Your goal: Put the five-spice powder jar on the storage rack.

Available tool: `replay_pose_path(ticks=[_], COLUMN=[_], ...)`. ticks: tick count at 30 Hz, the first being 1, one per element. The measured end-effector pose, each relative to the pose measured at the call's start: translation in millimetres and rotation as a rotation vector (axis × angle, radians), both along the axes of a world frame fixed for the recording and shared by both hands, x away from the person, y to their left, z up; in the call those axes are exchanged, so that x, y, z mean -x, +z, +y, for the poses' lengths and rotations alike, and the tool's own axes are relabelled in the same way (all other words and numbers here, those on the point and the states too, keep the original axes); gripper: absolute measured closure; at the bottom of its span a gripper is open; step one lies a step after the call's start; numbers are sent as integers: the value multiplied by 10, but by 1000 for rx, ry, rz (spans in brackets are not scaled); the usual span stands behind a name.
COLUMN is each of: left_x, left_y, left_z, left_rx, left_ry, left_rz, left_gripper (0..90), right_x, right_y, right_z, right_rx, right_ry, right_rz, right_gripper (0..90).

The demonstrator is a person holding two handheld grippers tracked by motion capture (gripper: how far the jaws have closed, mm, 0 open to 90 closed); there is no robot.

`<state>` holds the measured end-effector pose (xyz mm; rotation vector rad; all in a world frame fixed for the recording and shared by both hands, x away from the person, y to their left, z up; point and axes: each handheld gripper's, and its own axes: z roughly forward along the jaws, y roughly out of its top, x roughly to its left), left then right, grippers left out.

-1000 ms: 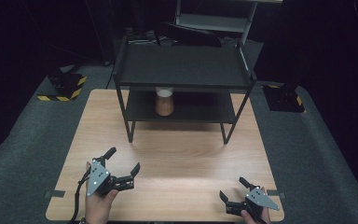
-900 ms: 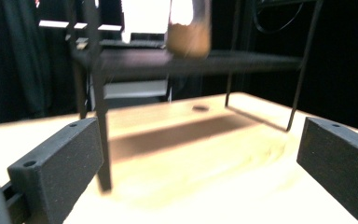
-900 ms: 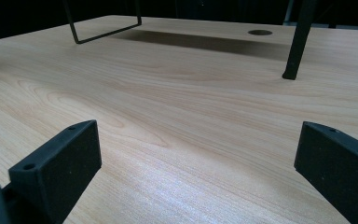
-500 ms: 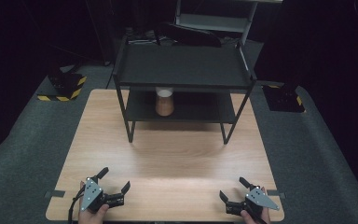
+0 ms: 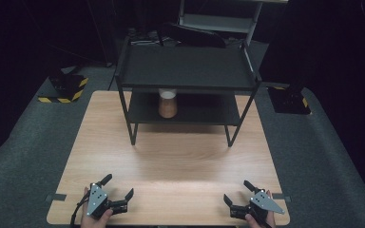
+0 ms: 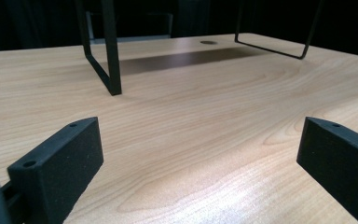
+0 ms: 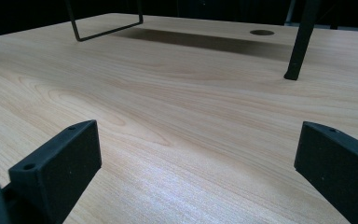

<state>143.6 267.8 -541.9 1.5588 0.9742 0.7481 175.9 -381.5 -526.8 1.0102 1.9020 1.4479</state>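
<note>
Resting low at the near edge of the wooden counter (image 5: 171, 156), the left tongs (image 5: 119, 192) and right tongs (image 5: 235, 194) are both sitting spread, holding nothing. Well ahead of them, a black shelf rack (image 5: 185, 71) is sheltering a brown cup (image 5: 168, 104) on its lower tier.

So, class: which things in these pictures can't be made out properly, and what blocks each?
1. Cup, high view: its top is hidden by the rack's upper shelf.
2. Dark object behind the rack, high view: too dim to identify.
3. Rack leg, right gripper view: cut off by the top edge.
</note>
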Motion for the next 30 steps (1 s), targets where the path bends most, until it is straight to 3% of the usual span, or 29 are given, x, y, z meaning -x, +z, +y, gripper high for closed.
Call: replay_pose_path(ticks=[30], left_x=[-4], left_y=[-6], left_z=[-24], left_rx=[-21], left_ry=[-16], left_rz=[-6], left_gripper=[4], right_x=[-1], right_y=[-2], right_z=[-4], right_rx=[-3], right_ry=[2], right_rz=[0], right_gripper=[1])
